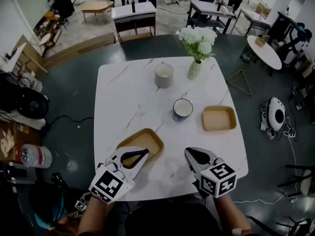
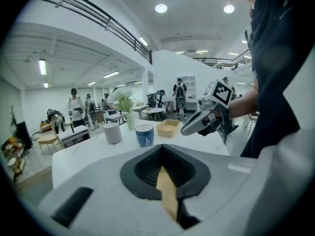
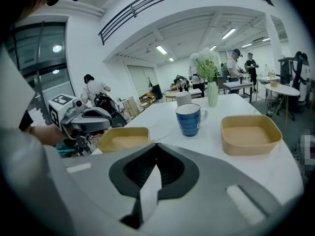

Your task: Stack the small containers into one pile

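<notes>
**A:** so what's on the desk (image 1: 128,97), left to right?

**B:** Left gripper (image 1: 145,153) first, down at the front edge. Its jaws are pressed together, tips over the near rim of the left tray (image 1: 147,139). There's a sliver of tan showing in the slit between them, but honestly I can't tell if they touch the rim. That tray sits skewed at the front left.

**A:** and further over?

**B:** Grey cup (image 1: 164,75) toward the back, blue mug (image 1: 182,108) about mid-desk, and a vase (image 1: 195,70) with white flowers just right of the cup. Right gripper (image 1: 187,151) is at the front too, jaws closed on nothing, just white desk showing through the slit.

**A:** other container?

**B:** Right tray (image 1: 218,118) lies flat just right of the mug, well apart from the left tray. Both trays are empty, nothing's stacked yet.
</notes>
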A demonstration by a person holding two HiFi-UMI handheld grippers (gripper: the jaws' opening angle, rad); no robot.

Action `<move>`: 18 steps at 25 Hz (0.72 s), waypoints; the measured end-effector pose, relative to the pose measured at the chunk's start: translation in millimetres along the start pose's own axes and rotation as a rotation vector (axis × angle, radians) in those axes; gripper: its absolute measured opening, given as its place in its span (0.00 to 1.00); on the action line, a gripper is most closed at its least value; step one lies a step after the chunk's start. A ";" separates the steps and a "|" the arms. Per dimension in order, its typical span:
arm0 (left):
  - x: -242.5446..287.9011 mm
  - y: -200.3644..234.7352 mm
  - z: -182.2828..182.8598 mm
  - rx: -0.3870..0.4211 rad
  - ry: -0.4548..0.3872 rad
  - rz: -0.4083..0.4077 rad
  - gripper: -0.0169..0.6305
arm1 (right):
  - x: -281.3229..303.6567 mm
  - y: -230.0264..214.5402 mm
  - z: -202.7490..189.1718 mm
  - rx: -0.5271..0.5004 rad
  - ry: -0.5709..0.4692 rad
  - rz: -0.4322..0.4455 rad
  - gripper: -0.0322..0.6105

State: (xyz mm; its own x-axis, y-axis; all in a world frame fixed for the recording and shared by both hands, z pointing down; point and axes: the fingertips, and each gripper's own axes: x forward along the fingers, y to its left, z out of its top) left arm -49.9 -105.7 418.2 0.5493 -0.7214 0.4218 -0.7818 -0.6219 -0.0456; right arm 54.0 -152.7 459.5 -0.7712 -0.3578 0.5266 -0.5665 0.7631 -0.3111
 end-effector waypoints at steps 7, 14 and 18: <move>29.1 -12.6 13.5 -0.135 0.000 0.166 0.03 | -15.3 -35.6 0.9 -0.071 0.023 0.033 0.05; 64.3 -28.3 24.3 -0.253 0.008 0.263 0.03 | -28.0 -72.8 4.1 -0.152 0.041 0.041 0.05; 84.2 -37.3 28.8 -0.299 0.008 0.283 0.03 | -37.1 -99.2 7.1 -0.212 0.053 0.027 0.05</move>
State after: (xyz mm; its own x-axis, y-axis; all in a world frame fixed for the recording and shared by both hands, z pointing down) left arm 34.0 -152.0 429.3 0.2991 -0.8479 0.4377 -0.9536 -0.2826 0.1040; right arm 136.7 -219.0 465.2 -0.7656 -0.3111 0.5632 -0.4676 0.8702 -0.1550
